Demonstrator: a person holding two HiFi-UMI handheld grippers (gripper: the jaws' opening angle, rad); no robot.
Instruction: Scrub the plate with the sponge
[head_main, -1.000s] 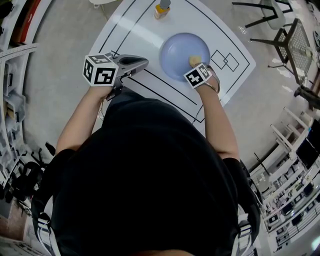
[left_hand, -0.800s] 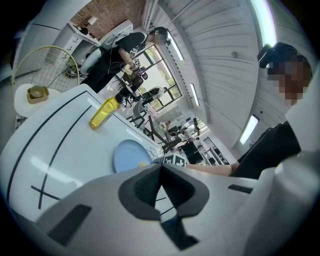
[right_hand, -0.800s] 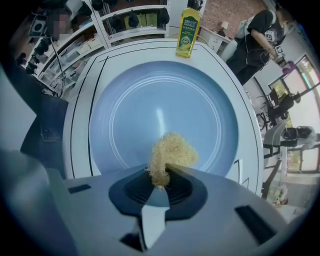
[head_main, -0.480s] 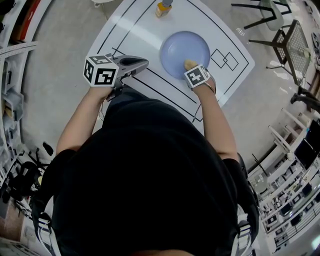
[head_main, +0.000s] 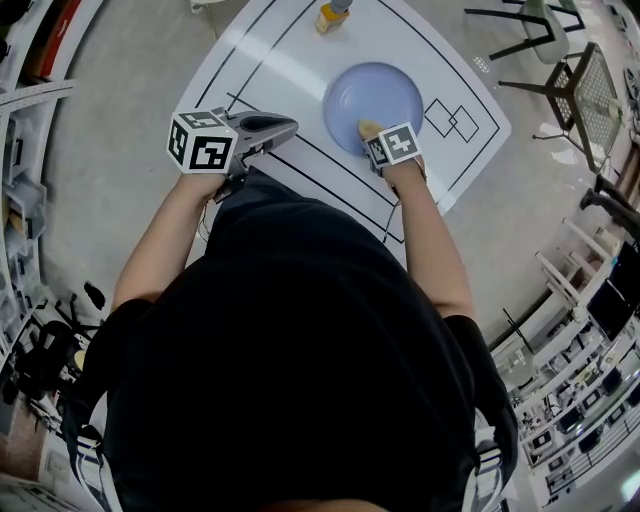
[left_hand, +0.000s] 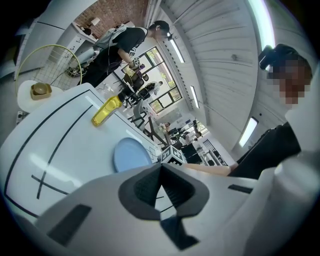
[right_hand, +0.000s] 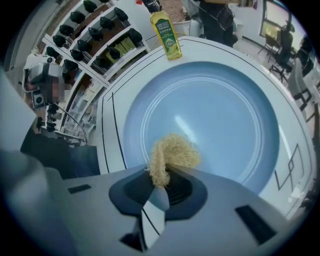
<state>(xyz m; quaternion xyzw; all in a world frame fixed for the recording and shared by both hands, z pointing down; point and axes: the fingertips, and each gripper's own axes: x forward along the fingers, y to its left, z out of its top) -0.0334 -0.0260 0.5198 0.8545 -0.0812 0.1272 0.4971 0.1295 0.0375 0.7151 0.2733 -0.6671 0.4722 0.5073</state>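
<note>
Close to the person, the left claw (left_hand: 160, 172) is pressed shut with nothing in it. It hangs over the white worktop (head_main: 290, 60), off to the left of the plate, and does not touch it. A little farther out, the right claw (right_hand: 161, 176) is squeezed tight on the sponge (right_hand: 172, 152), a fluffy yellow one. The sponge rests on the near side of the blue plate (right_hand: 215, 105), just inside the rim. Past the plate, near the far edge of the worktop, is a yellow bottle (right_hand: 166, 29).

Nothing holds the plate down. If the right claw pushes hard, the plate could slide away across the smooth worktop. It could also tip up, because the sponge is pressing near the edge. Only a small bit of the sponge looks pinched, so it might slip out while rubbing.

Counting them up: two claws, one sponge, one plate and one bottle.
</note>
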